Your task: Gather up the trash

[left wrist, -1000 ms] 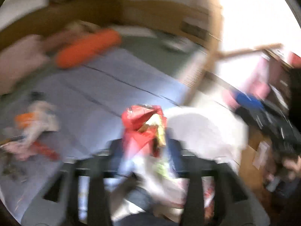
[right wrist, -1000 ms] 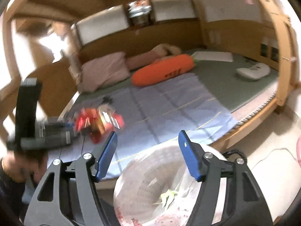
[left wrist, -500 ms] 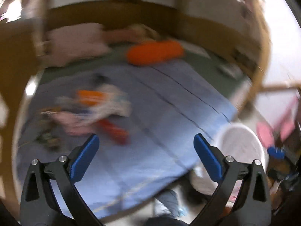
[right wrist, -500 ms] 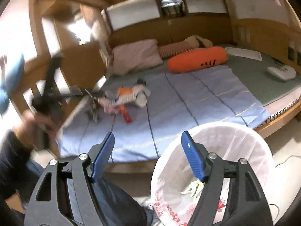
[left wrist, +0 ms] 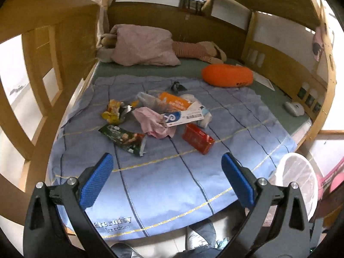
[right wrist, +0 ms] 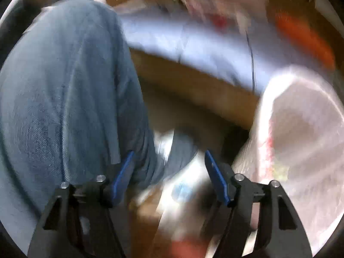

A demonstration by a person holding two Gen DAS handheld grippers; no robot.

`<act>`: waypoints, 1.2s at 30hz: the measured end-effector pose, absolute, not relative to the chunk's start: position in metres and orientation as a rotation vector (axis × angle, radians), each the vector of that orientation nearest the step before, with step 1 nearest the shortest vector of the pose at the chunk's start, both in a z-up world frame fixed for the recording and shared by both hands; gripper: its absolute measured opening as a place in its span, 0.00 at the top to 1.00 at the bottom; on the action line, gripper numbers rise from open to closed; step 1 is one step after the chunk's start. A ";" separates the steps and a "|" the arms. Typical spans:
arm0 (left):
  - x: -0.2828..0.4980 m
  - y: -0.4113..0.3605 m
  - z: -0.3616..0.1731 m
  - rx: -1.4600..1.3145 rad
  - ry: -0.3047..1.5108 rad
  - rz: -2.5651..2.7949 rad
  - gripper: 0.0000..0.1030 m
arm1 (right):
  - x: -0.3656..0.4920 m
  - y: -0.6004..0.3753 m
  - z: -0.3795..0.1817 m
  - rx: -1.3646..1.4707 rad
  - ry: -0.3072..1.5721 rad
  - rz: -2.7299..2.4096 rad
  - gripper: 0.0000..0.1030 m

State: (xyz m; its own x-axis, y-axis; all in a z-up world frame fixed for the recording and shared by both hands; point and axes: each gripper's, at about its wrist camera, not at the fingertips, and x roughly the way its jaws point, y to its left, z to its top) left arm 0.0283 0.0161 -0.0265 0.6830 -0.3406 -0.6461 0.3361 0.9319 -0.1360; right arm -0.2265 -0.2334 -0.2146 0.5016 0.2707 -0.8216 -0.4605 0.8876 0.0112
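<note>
wrapper once gripped by the left gripper (left wrist: 165, 176) is gone, its jaws now wide apart and empty over the trash pile (left wrist: 159, 116) on the bed. right gripper (right wrist: 168, 176), jaws having just narrowed yet apart on nothing, hangs beside the lined bin (right wrist: 301, 129); next pickup pending.

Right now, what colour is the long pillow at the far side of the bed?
Orange pillow, clearest in the left wrist view.

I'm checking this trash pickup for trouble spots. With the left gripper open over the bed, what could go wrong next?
The pink crumpled wrapper lies under the blue-and-white box, so grabbing one may drag the other. The trash bin sits off the bed's corner, so carried litter could drop short. The right gripper view is blurred, near a jeans leg.
</note>
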 end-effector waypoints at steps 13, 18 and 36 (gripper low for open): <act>0.033 0.015 -0.035 -0.018 0.753 -0.388 0.03 | -0.207 -0.193 -0.261 -0.820 0.990 0.507 0.23; 0.032 0.022 -0.040 -0.027 0.765 -0.384 0.03 | -0.184 -0.173 -0.371 -0.917 1.228 0.539 0.22; 0.034 0.036 -0.048 -0.061 0.799 -0.366 0.03 | -0.155 -0.215 -0.586 -0.491 1.859 0.345 0.93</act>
State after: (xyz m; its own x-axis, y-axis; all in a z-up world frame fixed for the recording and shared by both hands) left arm 0.0337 0.0358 -0.0484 0.6381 -0.3433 -0.6892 0.2976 0.9355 -0.1905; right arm -0.1549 -0.2152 -0.5860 -0.2870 -0.1650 -0.9436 -0.4922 0.8705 -0.0025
